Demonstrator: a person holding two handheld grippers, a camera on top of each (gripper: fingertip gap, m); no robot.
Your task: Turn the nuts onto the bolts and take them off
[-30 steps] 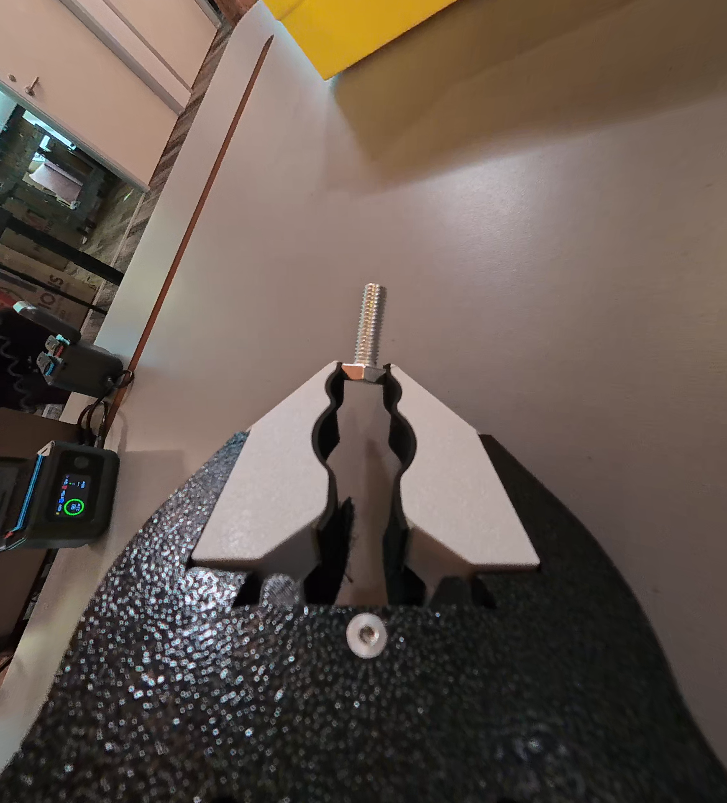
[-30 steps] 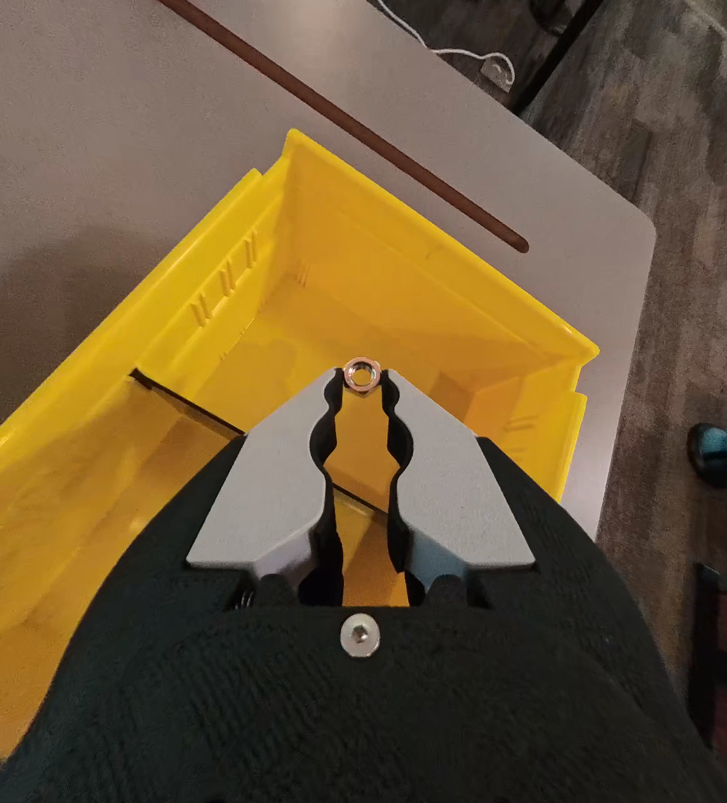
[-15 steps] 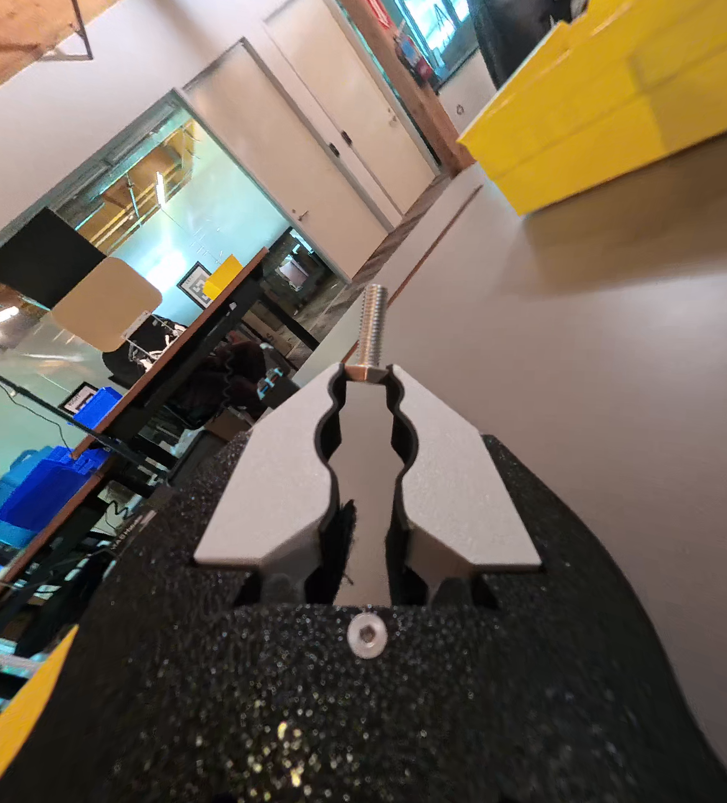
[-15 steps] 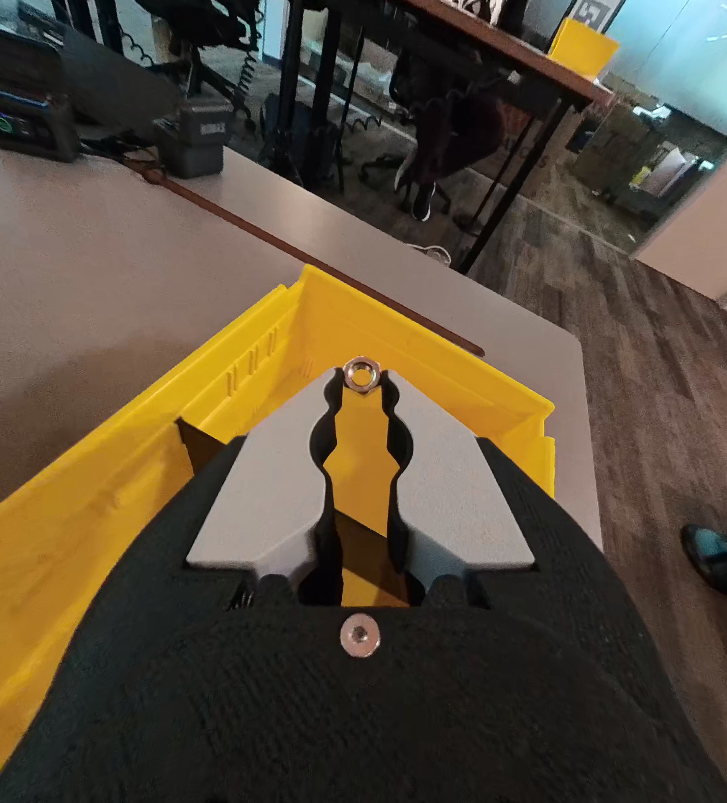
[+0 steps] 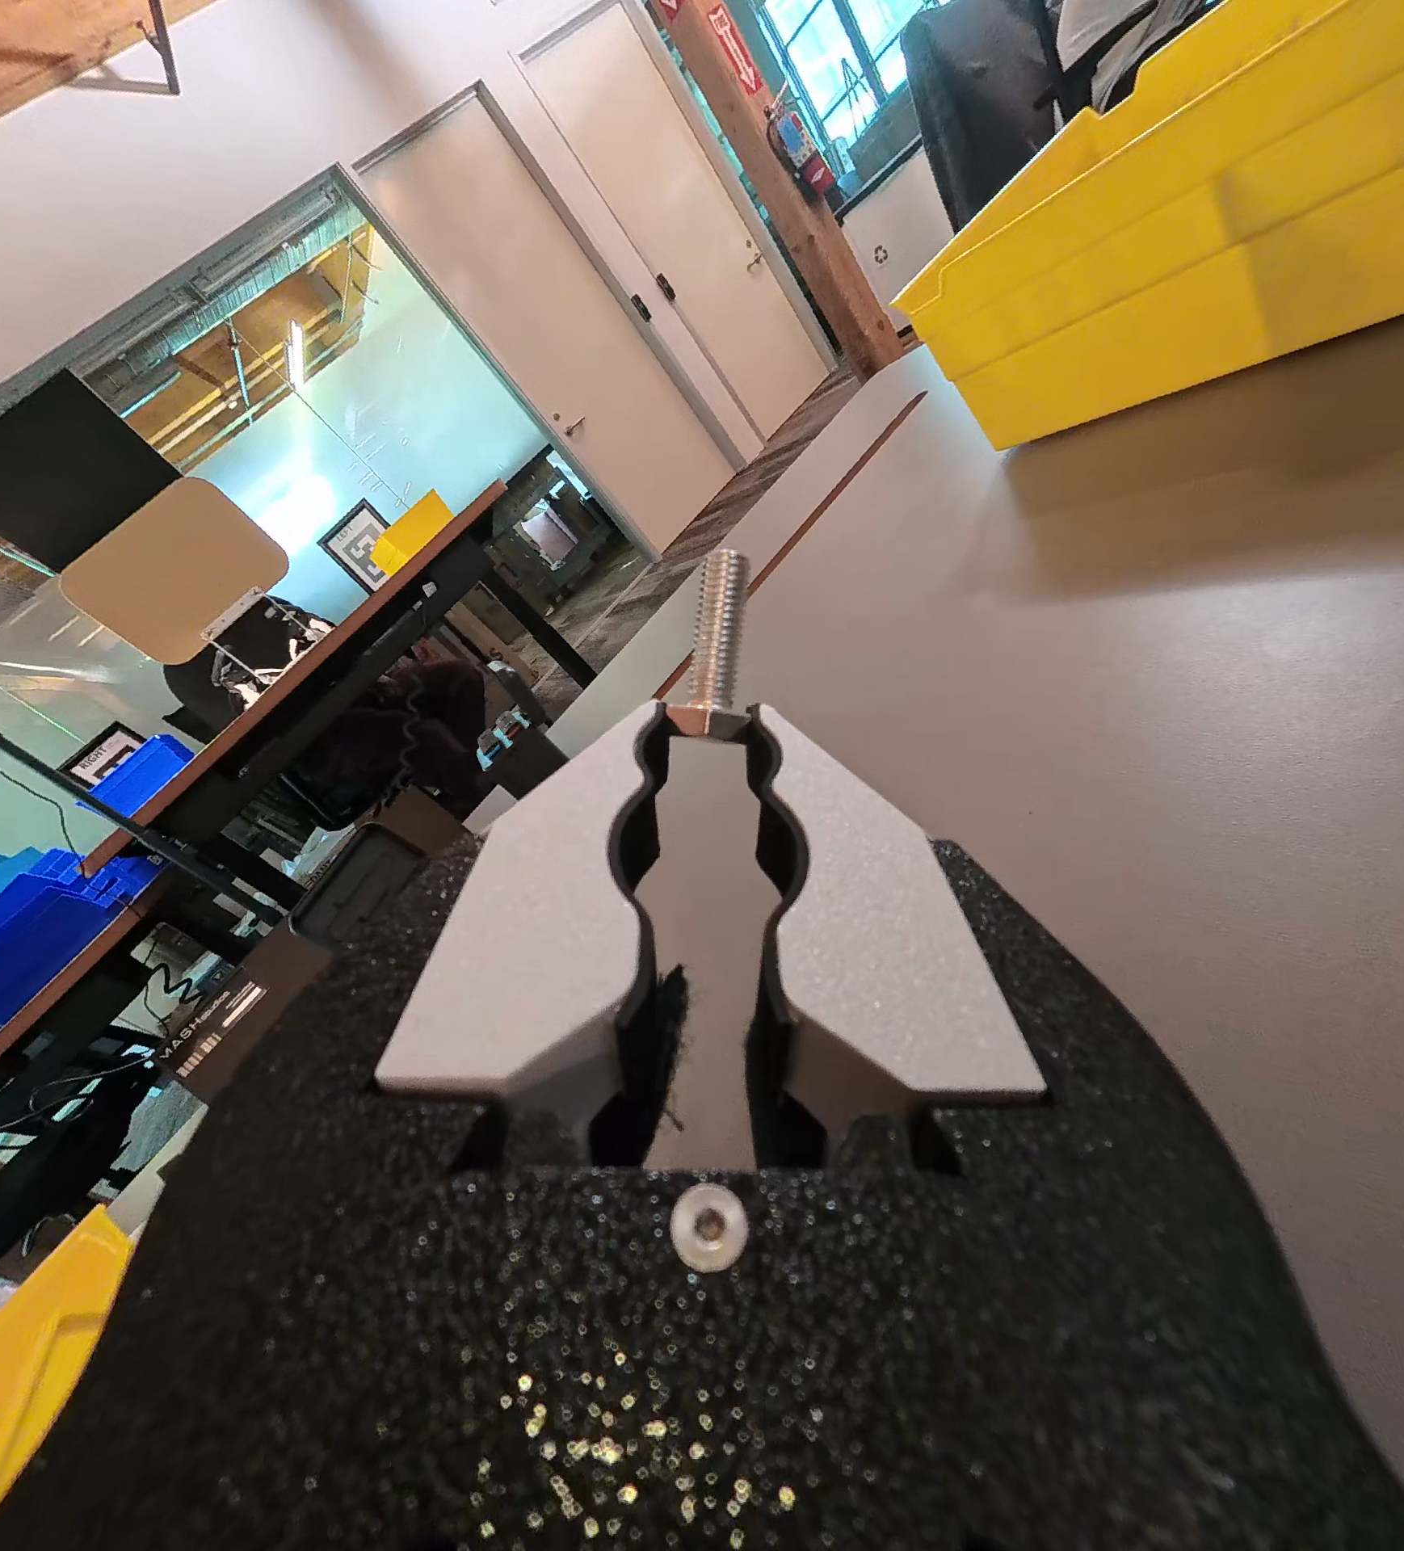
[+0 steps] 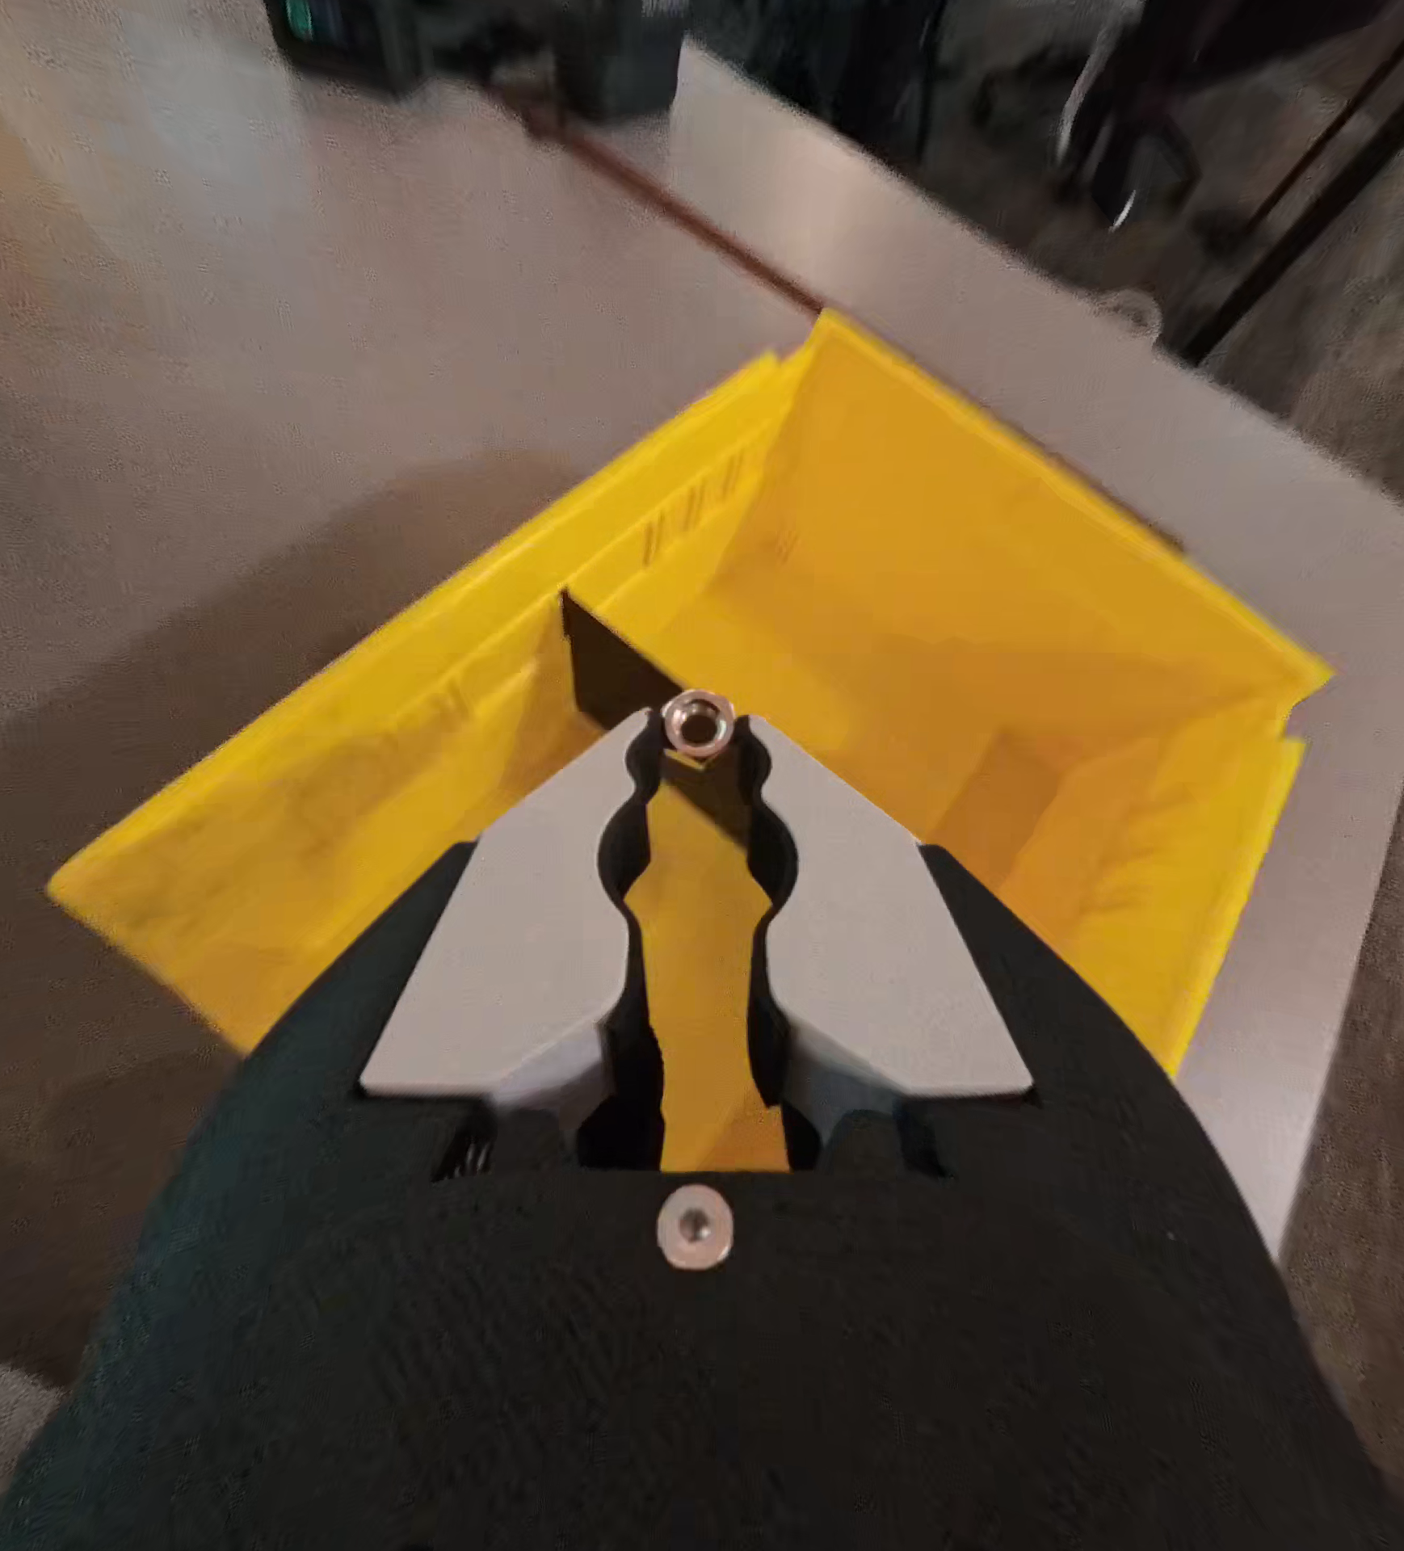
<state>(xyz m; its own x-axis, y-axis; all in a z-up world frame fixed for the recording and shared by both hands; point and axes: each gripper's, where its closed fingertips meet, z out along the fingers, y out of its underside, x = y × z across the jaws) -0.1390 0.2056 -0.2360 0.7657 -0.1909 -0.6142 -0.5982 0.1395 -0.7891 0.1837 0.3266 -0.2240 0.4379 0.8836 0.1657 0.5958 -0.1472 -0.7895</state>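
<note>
The left gripper (image 5: 708, 728) pinches the hex head of a silver threaded steel bolt (image 5: 716, 625) at the very tips of its jaws, the shank pointing forward and clear of the grey matte surface (image 5: 1143, 755). The right gripper (image 6: 697, 732) pinches a small silver hex nut (image 6: 698, 727) the same way, bore facing the camera, held above the open yellow plastic bin (image 6: 976, 587), over the black divider (image 6: 606, 663) inside it.

Both grips look shallow: only the outermost edge of each pair of jaws bears on metal. In my judgement the main risk is slippage. If the nut meets the bolt end off-axis, the push may twist it out from between the jaws; over the bin it would fall inside, beyond the bin it could roll across the surface.

Cross-threading is the second danger, should the bore and shank not line up before turning starts. The bolt could also spin or tilt on its head under torque, since flats that small give little purchase. The right wrist view is blurred, so fine alignment cannot be read.
</note>
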